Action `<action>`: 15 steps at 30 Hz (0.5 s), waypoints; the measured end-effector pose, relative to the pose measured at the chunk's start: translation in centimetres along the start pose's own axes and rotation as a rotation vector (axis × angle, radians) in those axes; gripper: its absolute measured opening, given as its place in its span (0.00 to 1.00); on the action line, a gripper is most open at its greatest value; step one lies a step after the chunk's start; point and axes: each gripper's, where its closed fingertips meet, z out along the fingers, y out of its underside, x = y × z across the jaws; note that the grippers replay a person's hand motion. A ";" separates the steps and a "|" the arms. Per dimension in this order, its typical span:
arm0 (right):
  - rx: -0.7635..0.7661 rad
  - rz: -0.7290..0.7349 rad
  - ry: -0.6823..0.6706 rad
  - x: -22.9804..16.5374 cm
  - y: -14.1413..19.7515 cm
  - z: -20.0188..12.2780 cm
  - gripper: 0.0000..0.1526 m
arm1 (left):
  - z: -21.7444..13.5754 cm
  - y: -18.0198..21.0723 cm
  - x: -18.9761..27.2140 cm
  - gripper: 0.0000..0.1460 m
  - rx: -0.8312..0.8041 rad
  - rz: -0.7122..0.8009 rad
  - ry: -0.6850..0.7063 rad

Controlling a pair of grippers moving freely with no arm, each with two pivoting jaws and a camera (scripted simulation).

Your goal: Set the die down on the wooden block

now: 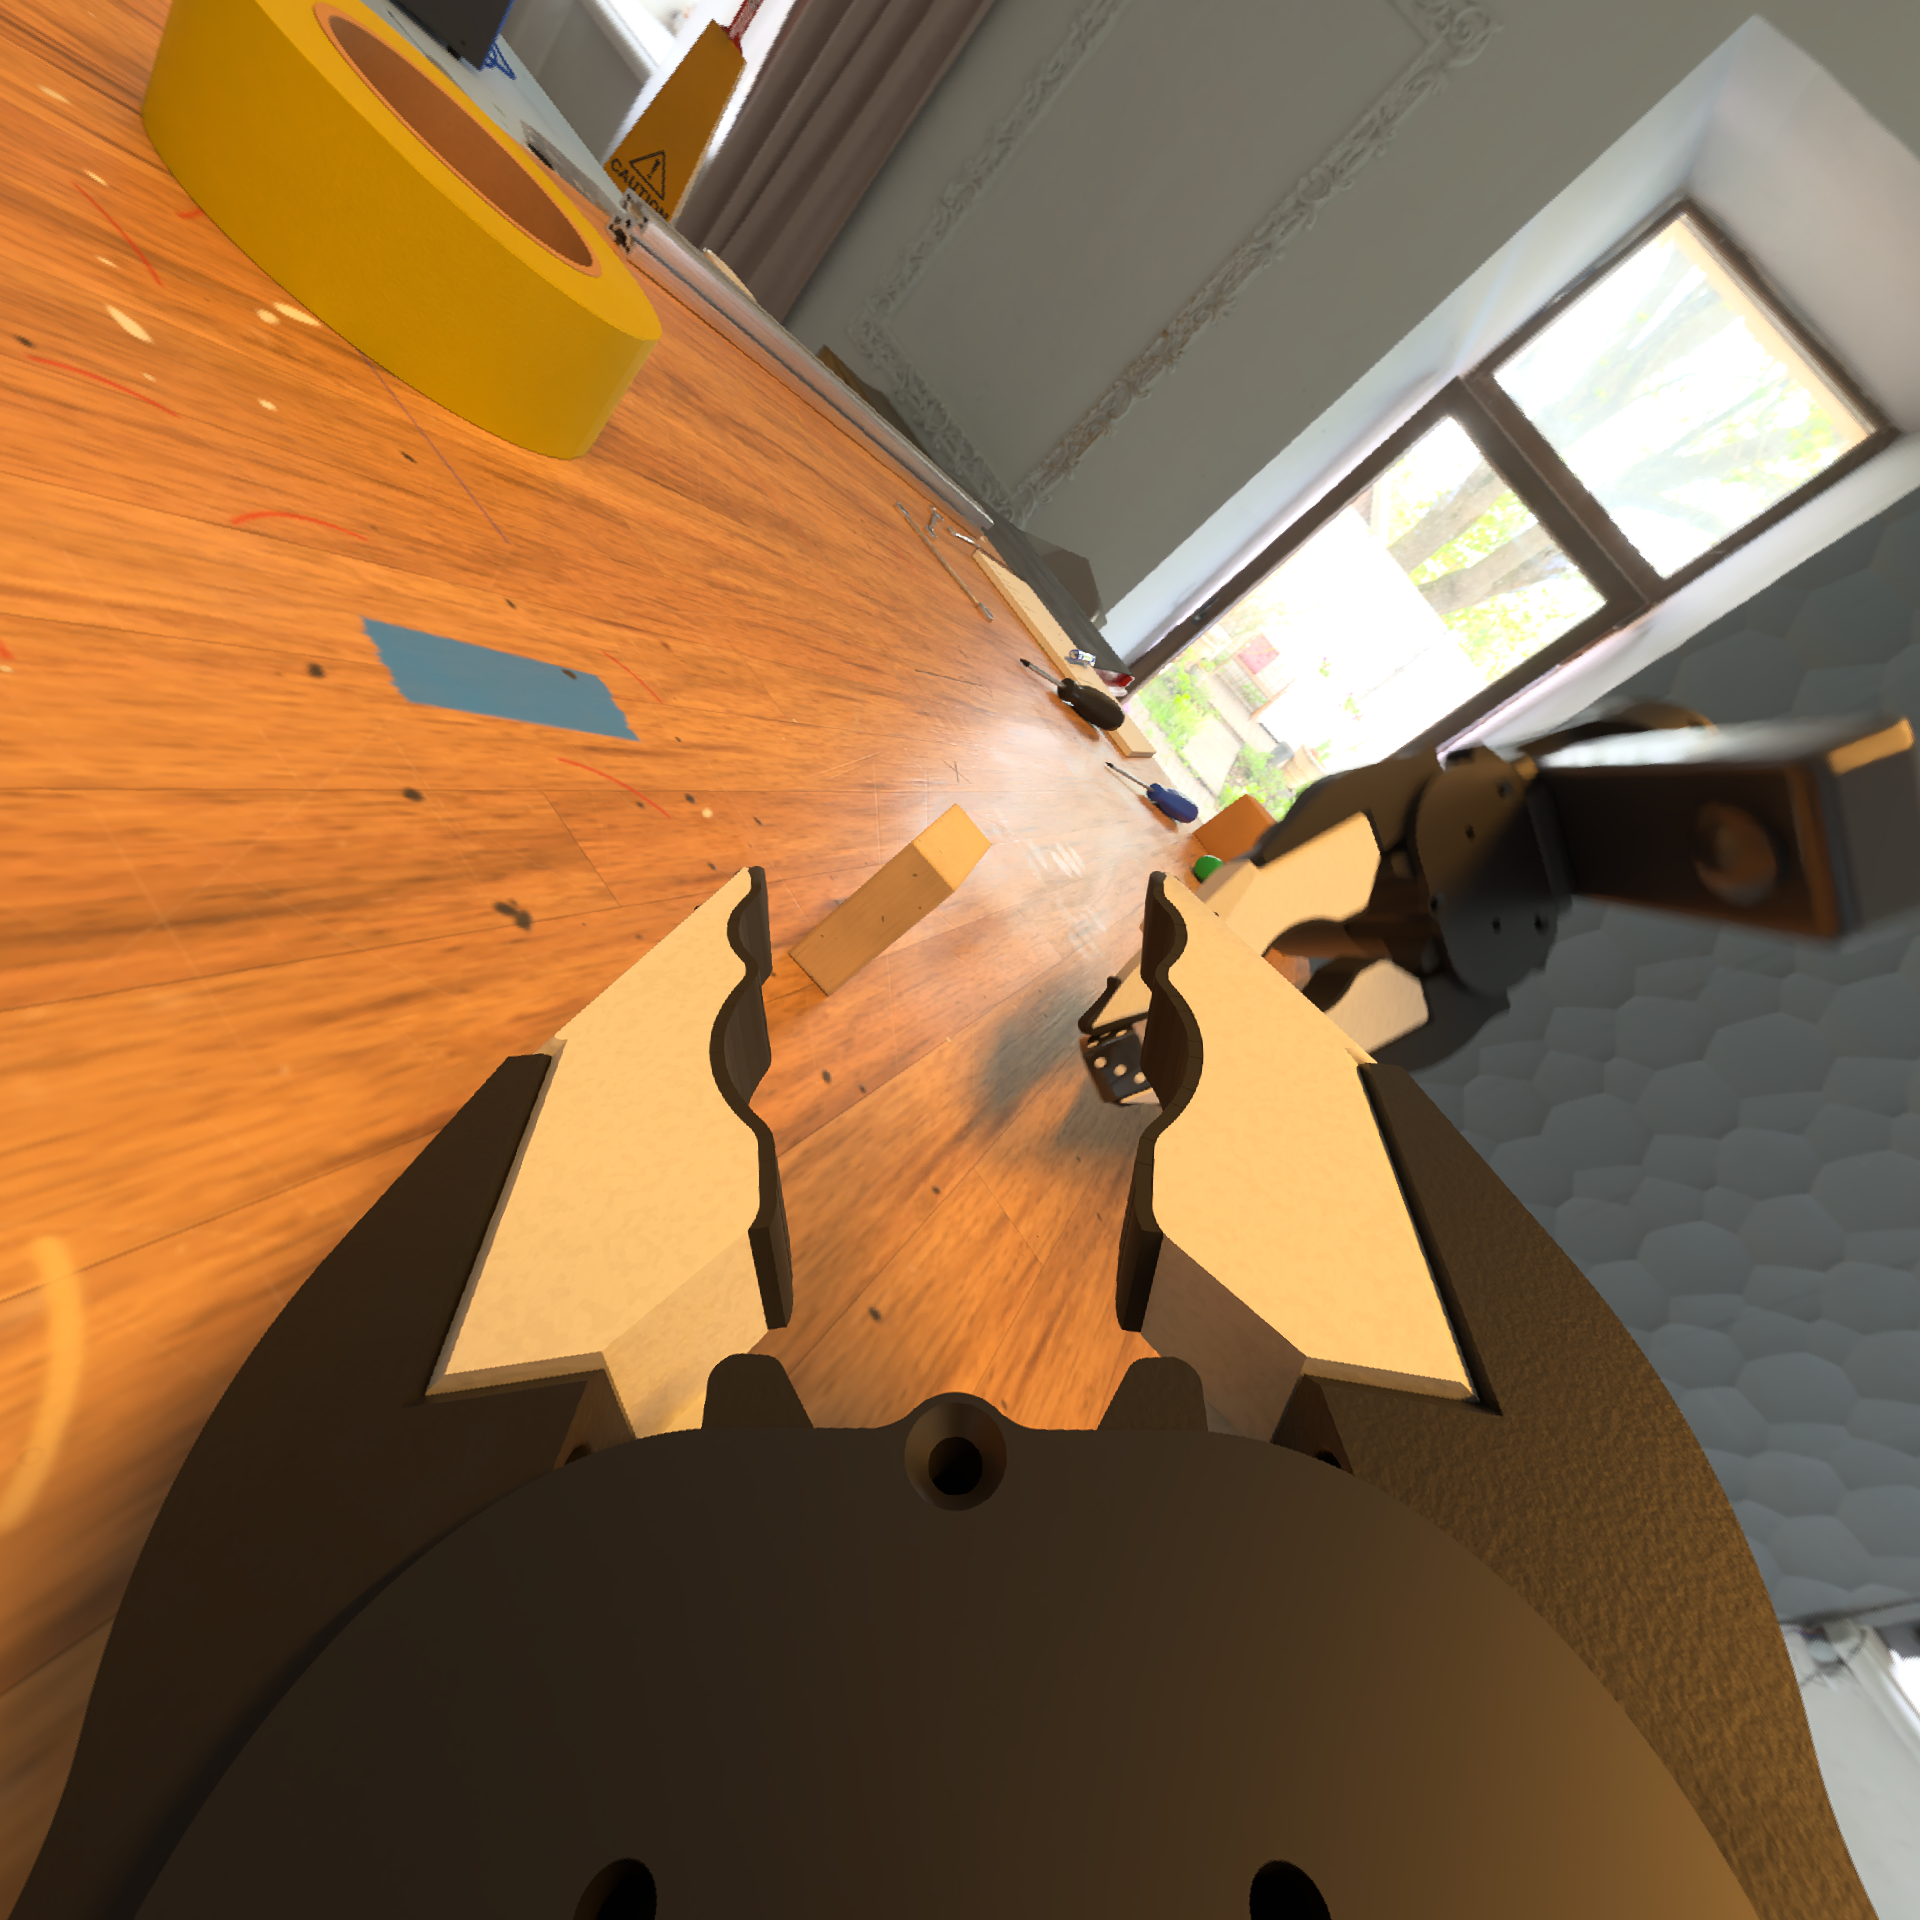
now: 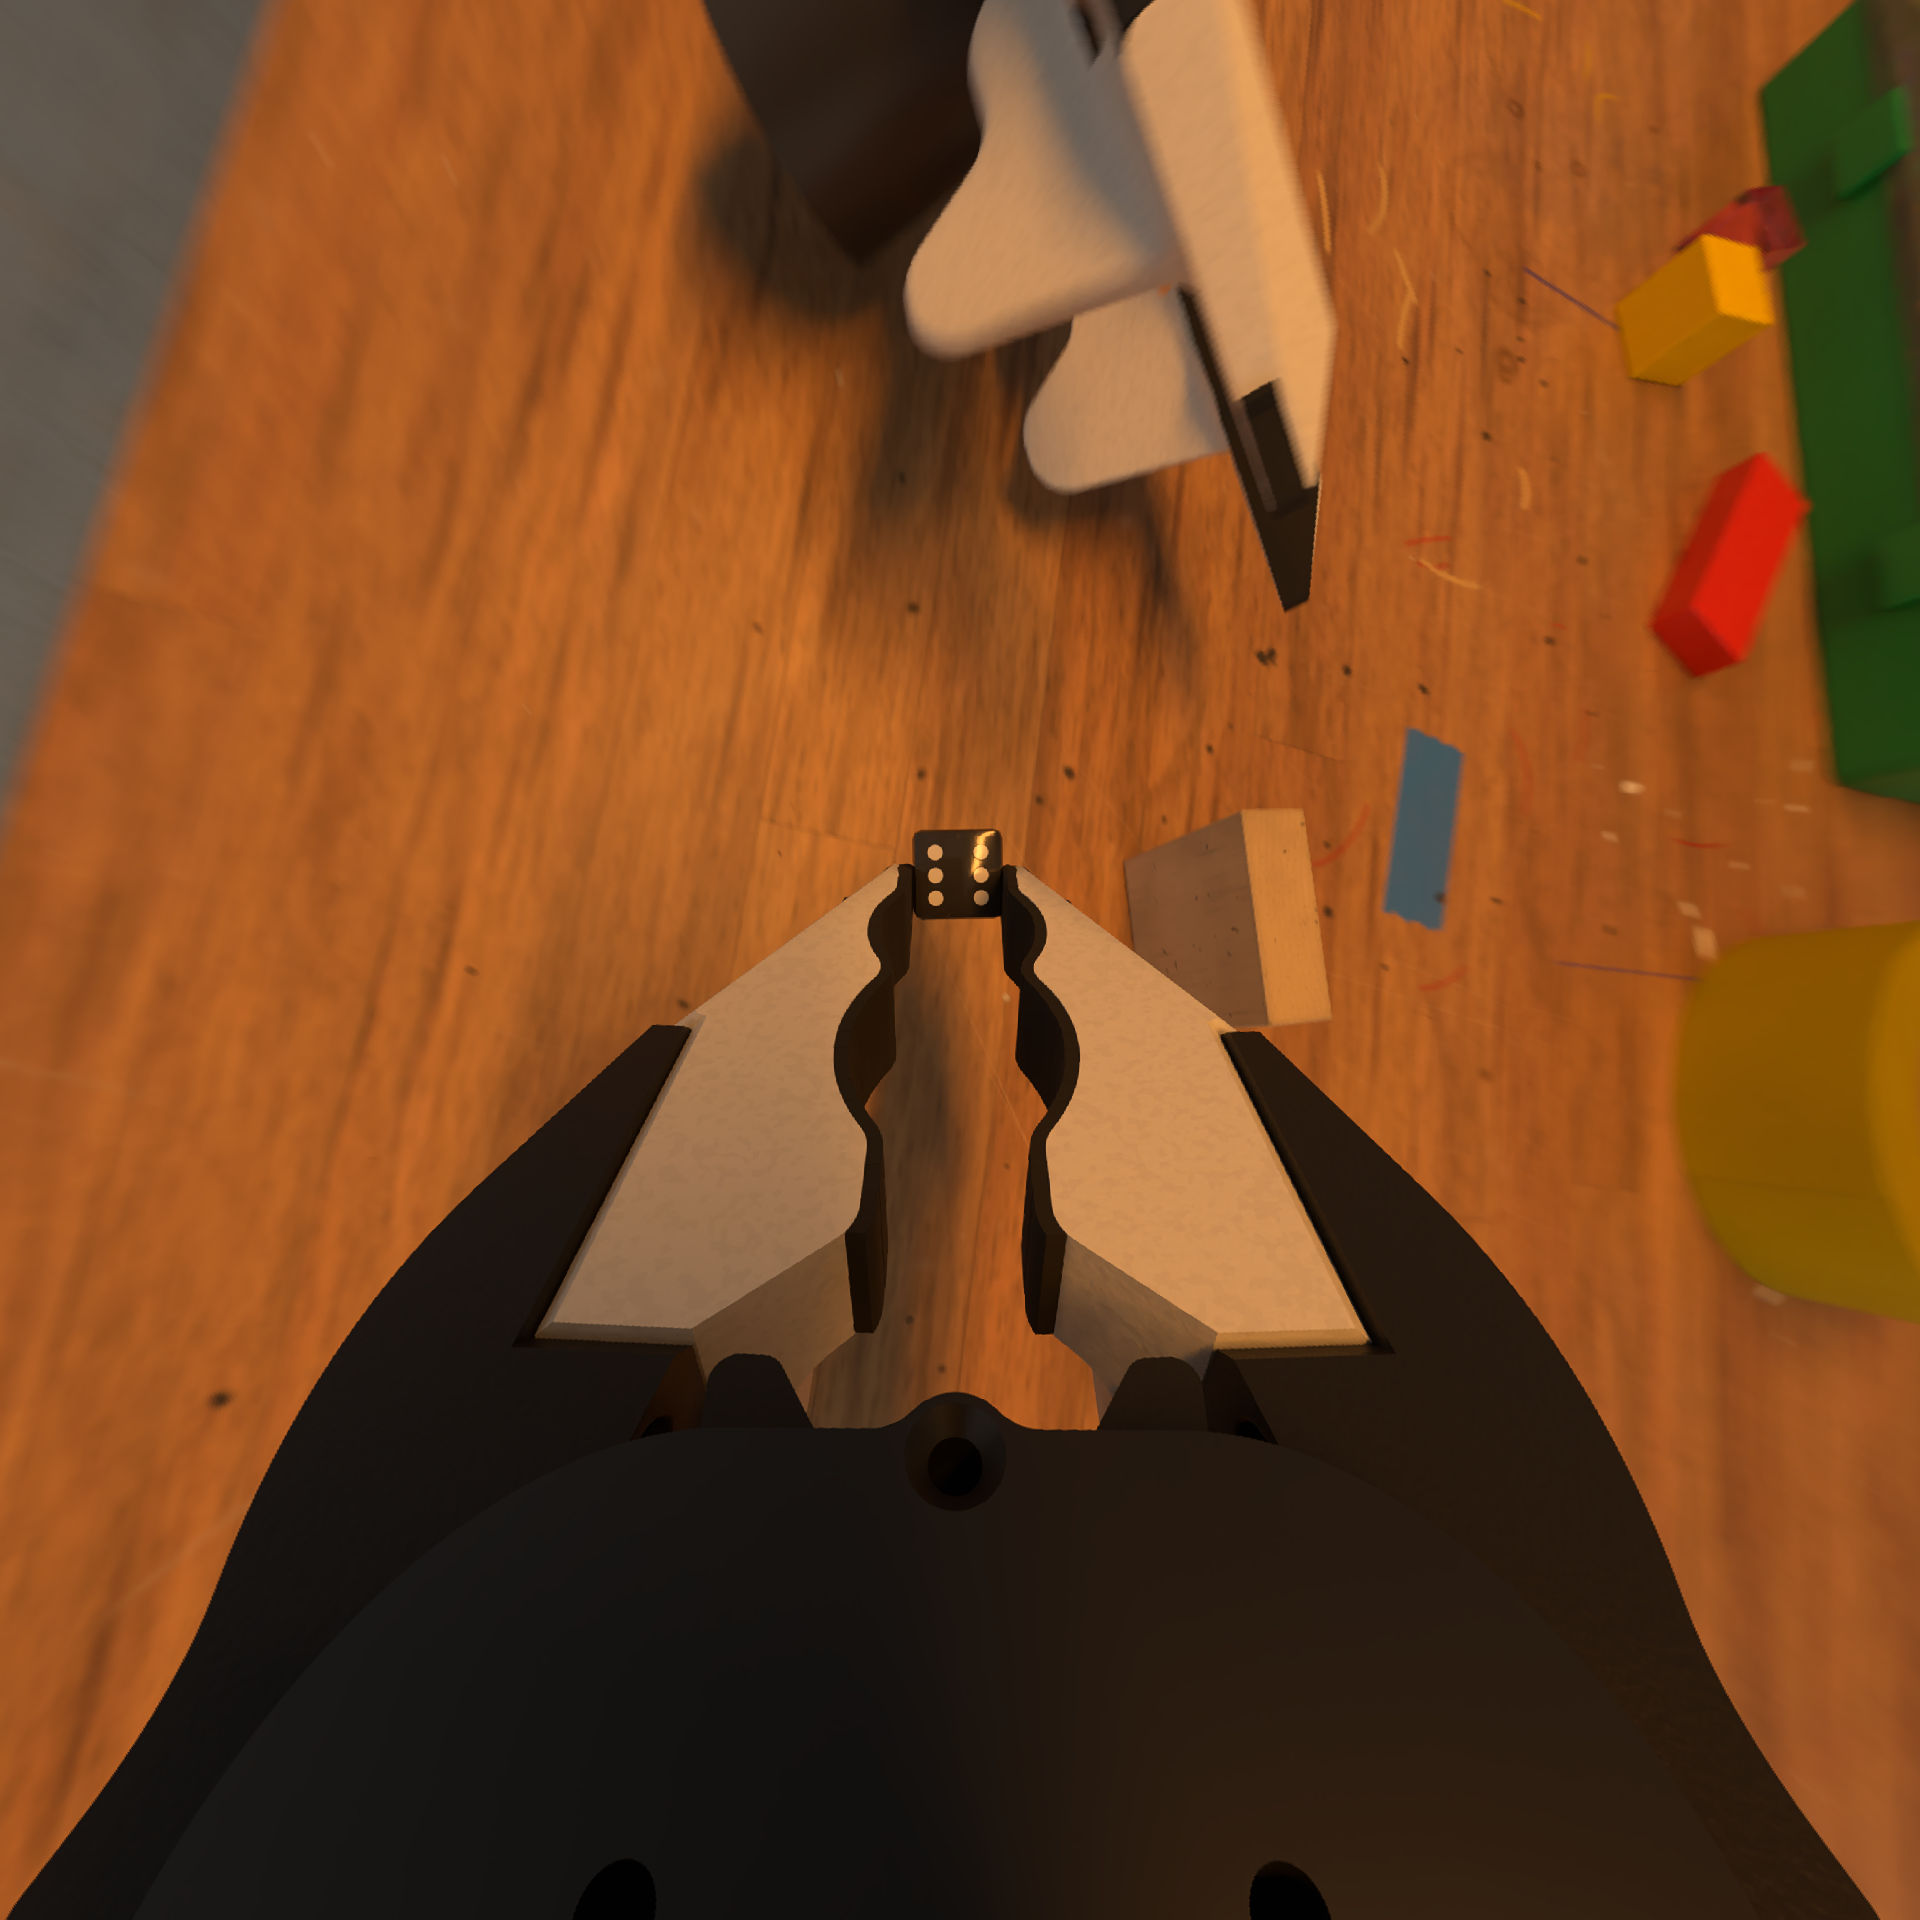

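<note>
While pinched: black die (image 2: 957, 875), pale pips, between right gripper (image 2: 957, 883) fingers (image 2: 1049, 914).
Left gripper (image 1: 954, 914): fingers wide, empty.
Nearby: wooden block (image 2: 1231, 920), blue tape (image 2: 1423, 828), on surface (image 2: 520, 727).

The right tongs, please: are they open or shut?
Shut on the die: the right tongs pinch it between their tips, beside the block.

Yellow floor sign (image 1: 675, 125) beyond the table's far edge, black warning triangle and printed word on it, black die (image 2: 957, 874) with a six-pip face up
</note>
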 end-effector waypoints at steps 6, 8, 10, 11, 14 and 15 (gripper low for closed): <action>0.055 0.205 -0.317 1.4 -1.5 -1.9 0.11 | 0.2 0.6 0.3 0.49 0.003 -0.059 0.043; -0.023 0.190 -0.363 1.8 -1.2 -2.2 0.11 | 0.2 0.8 0.1 0.49 -0.003 -0.085 0.051; -0.093 0.166 -0.398 2.1 -1.0 -2.3 0.11 | 0.1 0.6 0.0 0.49 0.008 -0.105 0.056; -0.116 0.157 -0.422 2.2 -1.1 -2.3 0.11 | 0.0 0.4 -0.1 0.49 0.014 -0.110 0.057; -0.157 0.141 -0.485 2.7 -1.6 -2.4 0.11 | -0.1 0.3 -0.1 0.48 0.022 -0.117 0.056; -0.169 0.139 -0.496 2.9 -1.7 -2.3 0.11 | -0.1 0.3 0.0 0.48 0.020 -0.117 0.059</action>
